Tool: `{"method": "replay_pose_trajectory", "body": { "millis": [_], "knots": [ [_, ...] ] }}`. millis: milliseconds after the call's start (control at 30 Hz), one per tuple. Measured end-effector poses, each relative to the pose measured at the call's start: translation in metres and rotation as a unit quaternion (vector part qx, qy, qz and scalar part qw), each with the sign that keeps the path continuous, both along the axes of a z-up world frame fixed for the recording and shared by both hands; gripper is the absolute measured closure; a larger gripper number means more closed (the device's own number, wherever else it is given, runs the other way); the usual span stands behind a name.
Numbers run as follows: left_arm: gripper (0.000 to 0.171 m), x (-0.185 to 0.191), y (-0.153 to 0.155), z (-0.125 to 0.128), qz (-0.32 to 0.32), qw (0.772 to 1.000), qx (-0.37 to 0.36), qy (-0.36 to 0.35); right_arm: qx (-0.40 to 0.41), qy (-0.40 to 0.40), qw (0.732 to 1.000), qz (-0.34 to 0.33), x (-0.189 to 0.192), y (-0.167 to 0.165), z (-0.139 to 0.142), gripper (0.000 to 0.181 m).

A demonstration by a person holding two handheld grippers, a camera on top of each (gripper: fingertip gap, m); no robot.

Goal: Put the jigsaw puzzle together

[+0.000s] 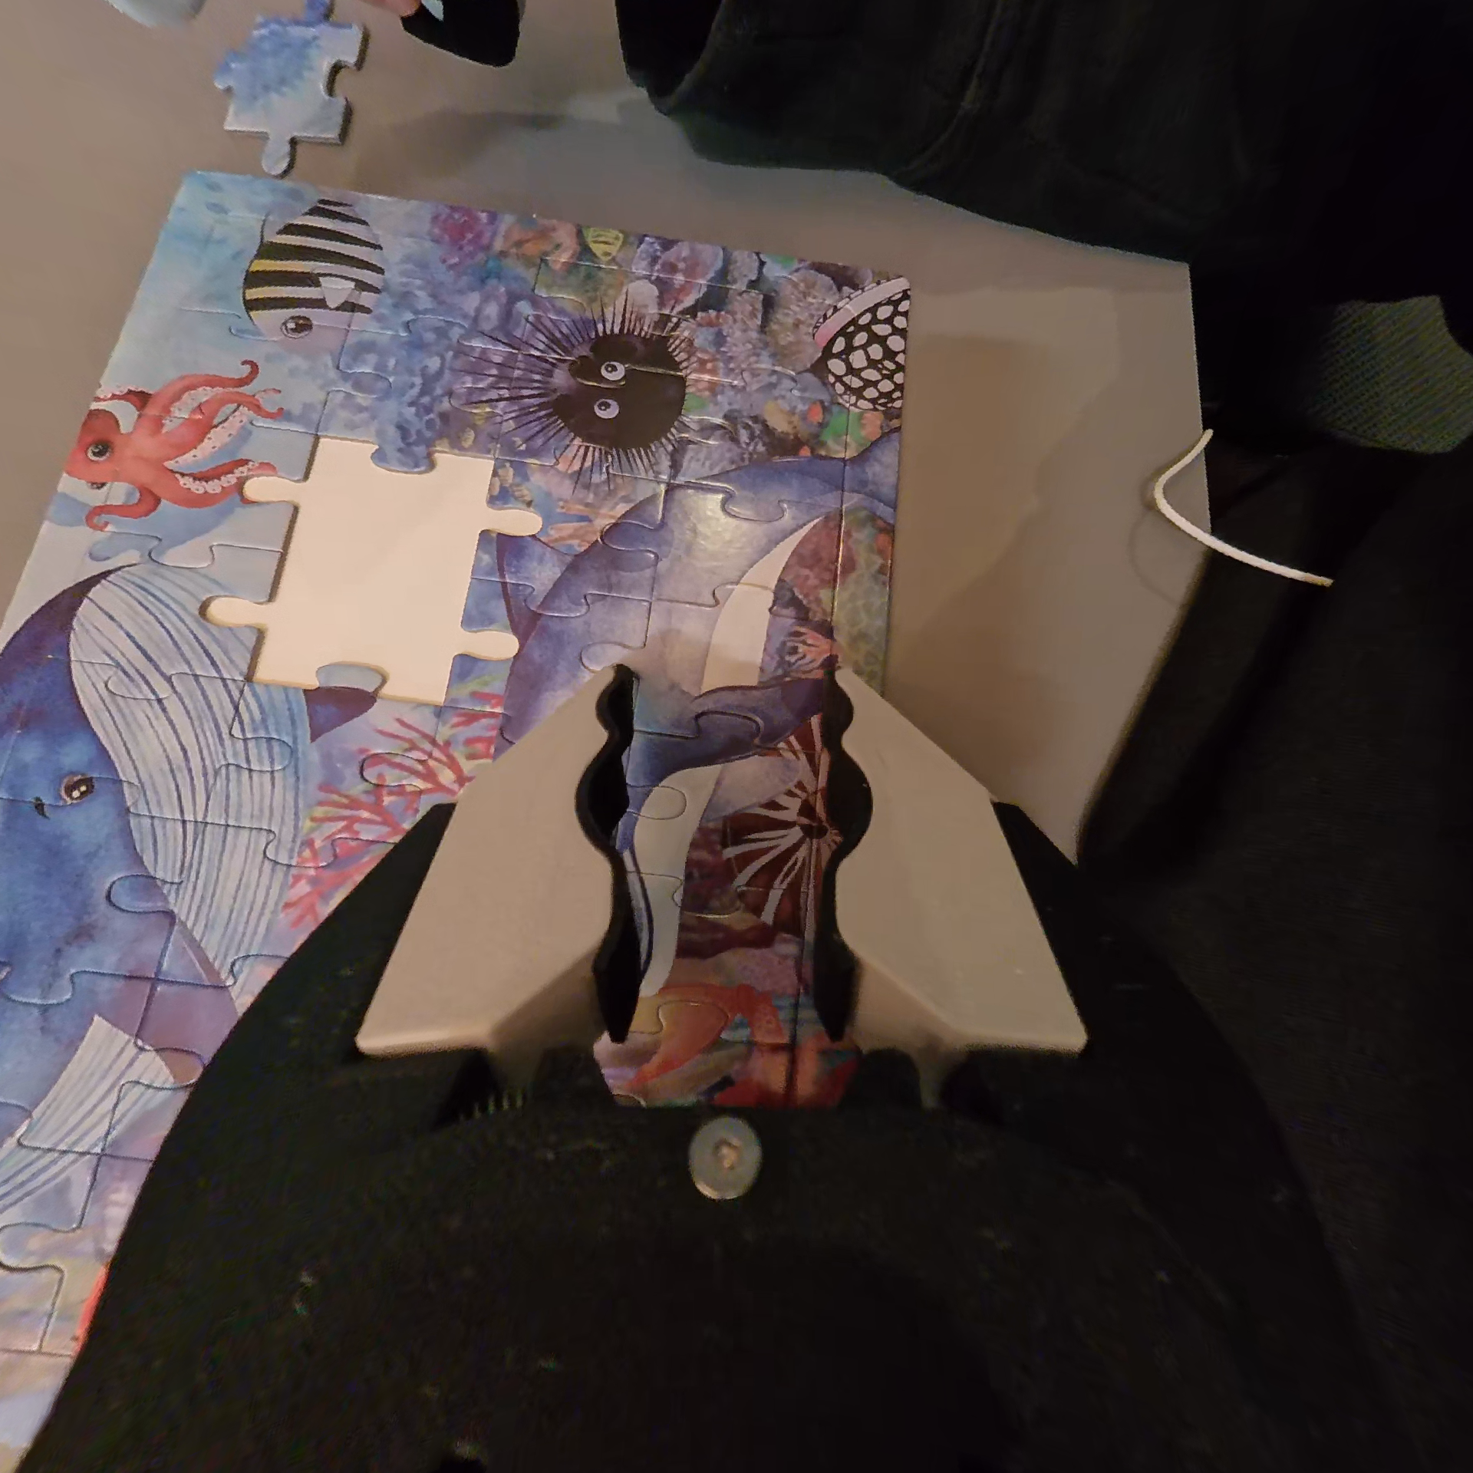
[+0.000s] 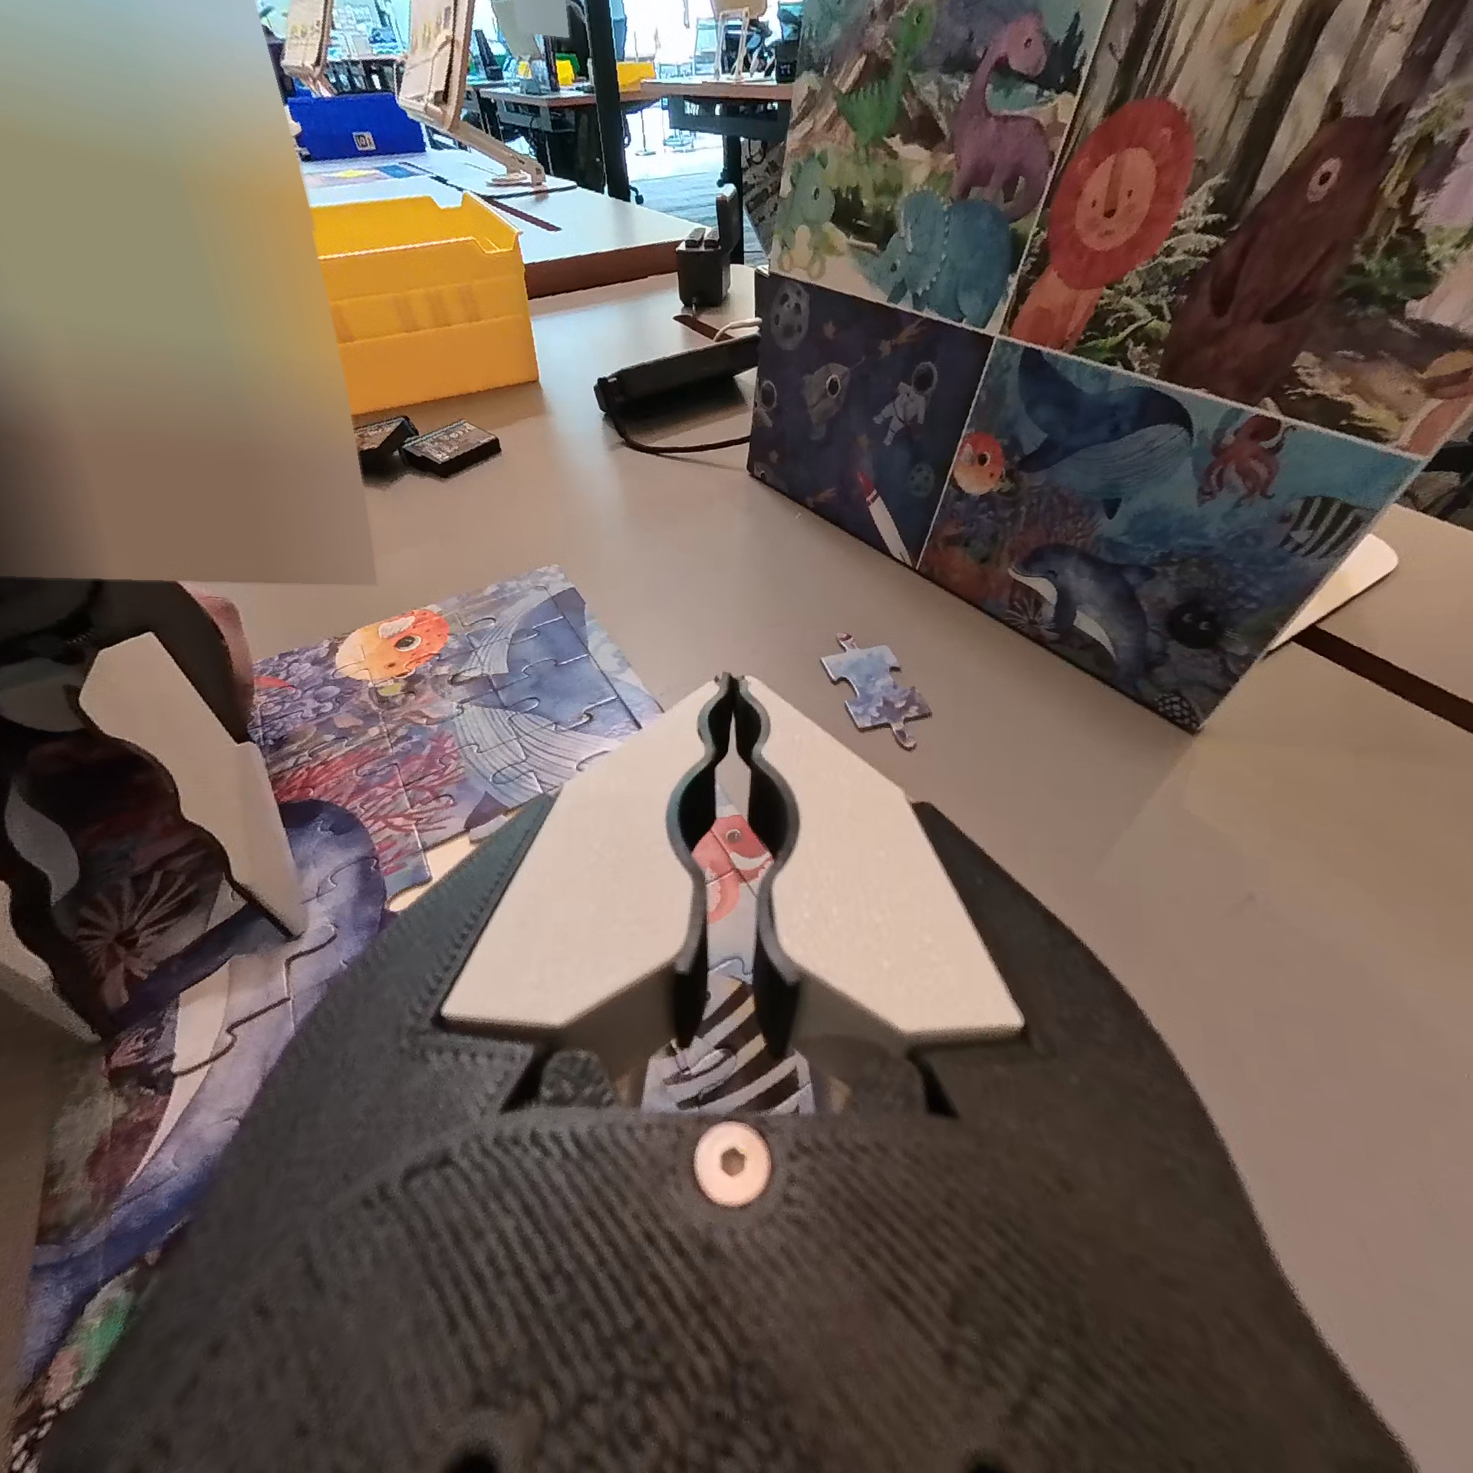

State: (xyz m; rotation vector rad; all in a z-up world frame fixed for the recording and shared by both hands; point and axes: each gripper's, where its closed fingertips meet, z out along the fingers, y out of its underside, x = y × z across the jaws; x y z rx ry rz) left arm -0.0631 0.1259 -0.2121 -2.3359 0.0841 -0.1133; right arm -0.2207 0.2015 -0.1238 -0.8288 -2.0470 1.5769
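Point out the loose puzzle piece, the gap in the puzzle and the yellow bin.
loose puzzle piece (image 2: 877, 689): right wrist view, middle of its blue face.
gap in the puzzle (image 1: 382, 558): left wrist view, bare middle.
yellow bin (image 2: 430, 319): right wrist view, front wall.

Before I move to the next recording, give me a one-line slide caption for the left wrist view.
Open left tongs hover over the nearly finished sea puzzle; one gap remains, and a loose blue piece lies beyond it.

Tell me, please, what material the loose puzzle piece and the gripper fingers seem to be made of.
Loose puzzle piece: probably printed cardboard, since it is thin and flat with a pale cut edge and a slightly glossy picture face. Left gripper fingers: likely matte grey moulded or printed plastic, with black wavy inner pads that may be rubber.
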Motion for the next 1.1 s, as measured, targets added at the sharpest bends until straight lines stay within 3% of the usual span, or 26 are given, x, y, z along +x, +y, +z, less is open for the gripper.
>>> {"method": "replay_pose_trajectory", "body": {
  "millis": [300, 400, 500, 600, 667, 800, 900, 1100],
  "knots": [
    [0.132, -0.006, -0.001, 0.011, 0.009, 1.000, 0.021, 0.011, 0.009, -0.004, 1.000, 0.018, 0.004, -0.004, -0.001, 0.181],
    [0.136, -0.013, -0.004, 0.015, 0.024, 0.999, 0.032, -0.003, 0.032, -0.034, 0.992, 0.118, 0.030, -0.025, -0.009, 0.181],
    [0.141, -0.021, -0.007, 0.017, 0.038, 0.998, 0.036, -0.029, 0.127, -0.094, 0.959, 0.237, 0.075, -0.045, -0.042, 0.181],
    [0.157, -0.021, -0.010, 0.021, 0.034, 0.996, 0.050, -0.062, 0.189, -0.094, 0.929, 0.303, 0.110, -0.062, -0.063, 0.181],
    [0.170, -0.015, -0.009, 0.025, 0.017, 0.994, 0.063, -0.089, 0.188, -0.100, 0.914, 0.345, 0.131, -0.073, -0.066, 0.181],
    [0.171, -0.006, -0.006, 0.025, 0.002, 0.991, 0.063, -0.115, 0.165, -0.109, 0.890, 0.411, 0.161, -0.088, -0.065, 0.181],
    [0.171, -0.010, -0.007, 0.008, 0.007, 0.997, 0.021, -0.068, 0.210, -0.131, 0.886, 0.393, 0.156, -0.083, -0.085, 0.181],
    [0.171, -0.009, -0.010, 0.001, -0.004, 1.000, 0.001, -0.030, 0.178, -0.117, 0.903, 0.374, 0.146, -0.081, -0.072, 0.181]
  ]
}}
